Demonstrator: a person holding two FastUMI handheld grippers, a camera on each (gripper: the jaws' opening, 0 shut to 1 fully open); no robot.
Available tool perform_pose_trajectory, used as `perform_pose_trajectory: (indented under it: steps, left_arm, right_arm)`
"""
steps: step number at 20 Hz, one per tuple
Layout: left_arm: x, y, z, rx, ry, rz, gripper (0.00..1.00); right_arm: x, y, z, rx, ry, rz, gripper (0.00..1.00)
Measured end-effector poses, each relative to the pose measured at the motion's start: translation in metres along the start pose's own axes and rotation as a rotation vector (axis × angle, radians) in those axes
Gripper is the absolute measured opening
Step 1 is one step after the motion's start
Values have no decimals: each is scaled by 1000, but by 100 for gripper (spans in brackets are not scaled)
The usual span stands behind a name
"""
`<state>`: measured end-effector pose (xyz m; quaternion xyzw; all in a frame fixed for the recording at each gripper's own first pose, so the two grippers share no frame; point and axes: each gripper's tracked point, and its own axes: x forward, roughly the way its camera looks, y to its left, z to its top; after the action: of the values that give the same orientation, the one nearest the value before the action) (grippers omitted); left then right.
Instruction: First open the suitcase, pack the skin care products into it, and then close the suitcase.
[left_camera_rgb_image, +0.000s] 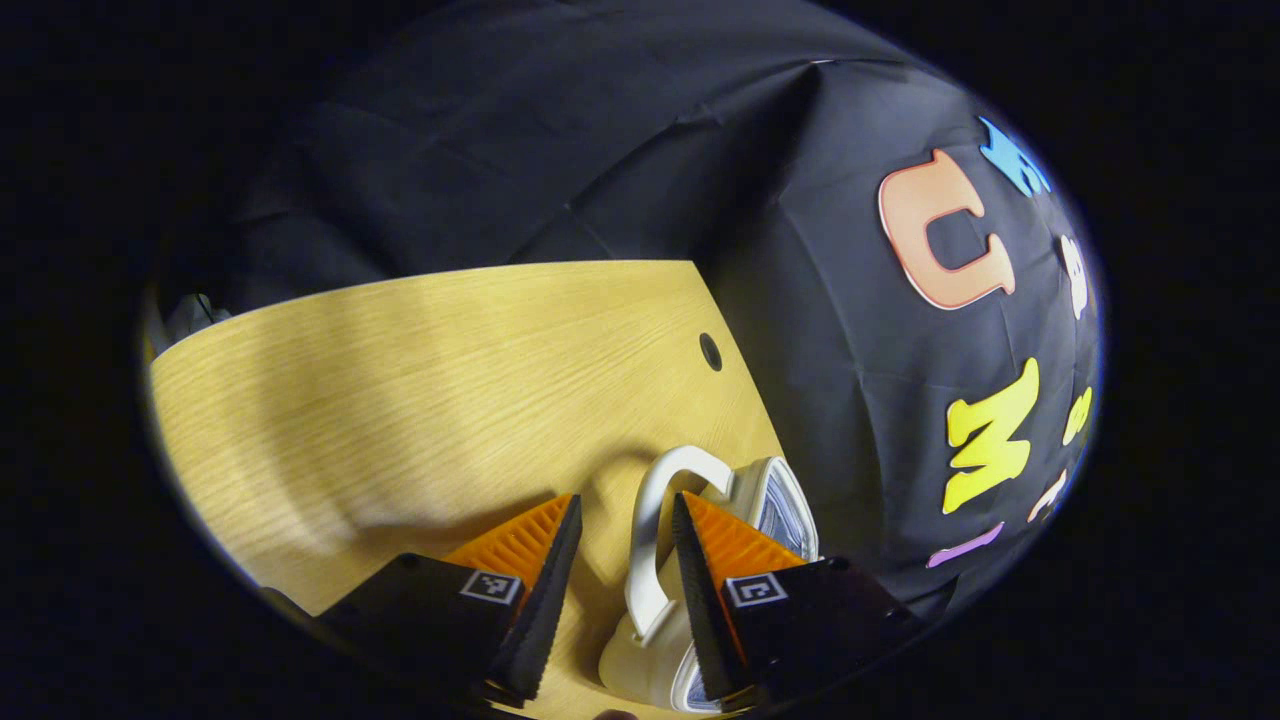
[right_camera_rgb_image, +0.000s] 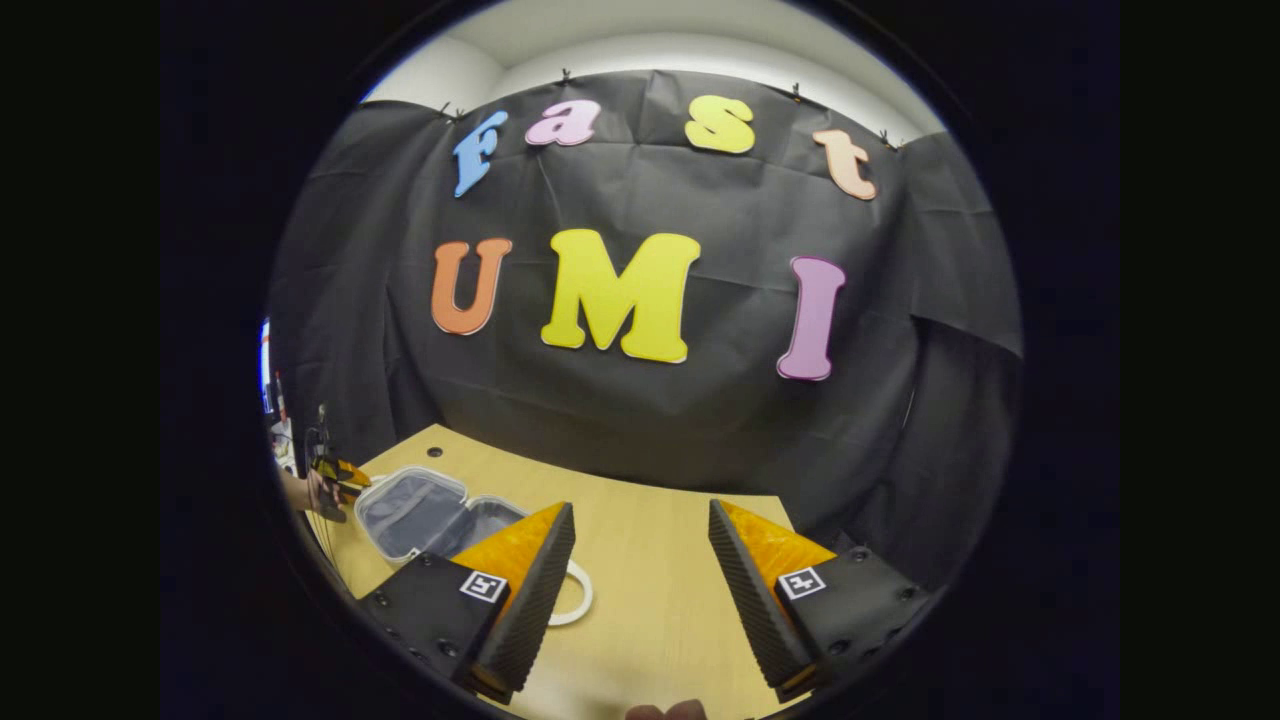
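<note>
Both tongs wide: left tongs (left_camera_rgb_image: 625, 520) astride suitcase (left_camera_rgb_image: 765, 500) handle (left_camera_rgb_image: 650, 530), right tongs (right_camera_rgb_image: 640, 530) over table (right_camera_rgb_image: 650, 600).

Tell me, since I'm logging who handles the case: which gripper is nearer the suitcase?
Left. The left gripper is open right at the suitcase, its handle between the fingers. The right gripper hovers open farther off, over the table.
</note>
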<state>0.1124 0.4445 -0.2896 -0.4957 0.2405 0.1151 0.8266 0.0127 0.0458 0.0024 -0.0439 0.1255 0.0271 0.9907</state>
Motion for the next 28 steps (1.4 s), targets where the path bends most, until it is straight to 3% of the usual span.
perform_pose_trajectory:
  steps: [1,2,3,4,5,11,15,19,21,23,25,28]
  left_arm:
    - [4,0,-4,-2,19,8,65]
    - [5,-3,-5,-15,27,8,48]
    - [6,-9,-2,-42,27,-9,39]
    - [5,-15,3,-73,9,-18,46]
    - [6,-20,7,-94,-6,-28,19]
    - [-30,-83,27,16,-76,-71,9]
    - [-77,-189,27,211,-165,-178,8]
    - [-112,-298,-41,522,-202,-244,8]
    - [-114,-341,-97,623,-183,-301,8]
    - [-115,-364,-158,669,-160,-326,8]
    - [-101,-374,-206,789,-157,-300,8]
    - [-66,-365,-264,923,-127,-296,8]
  right_arm:
    - [1,-5,-2,8,3,-5,80]
    - [1,-7,-4,14,7,-8,80]
    - [1,-10,-6,18,10,-9,80]
    - [1,-13,-6,19,12,-10,80]
    - [1,-16,-8,20,13,-11,80]
    - [-10,-54,-7,97,-27,-71,80]
    - [-17,-76,-14,152,-43,-99,80]
    - [-25,-97,-20,202,-57,-123,80]
    - [-31,-109,-26,214,-60,-134,80]
    - [-35,-128,-28,208,-69,-164,80]
    - [-41,-146,-31,227,-73,-192,80]
    - [-51,-174,-45,246,-48,-244,77]
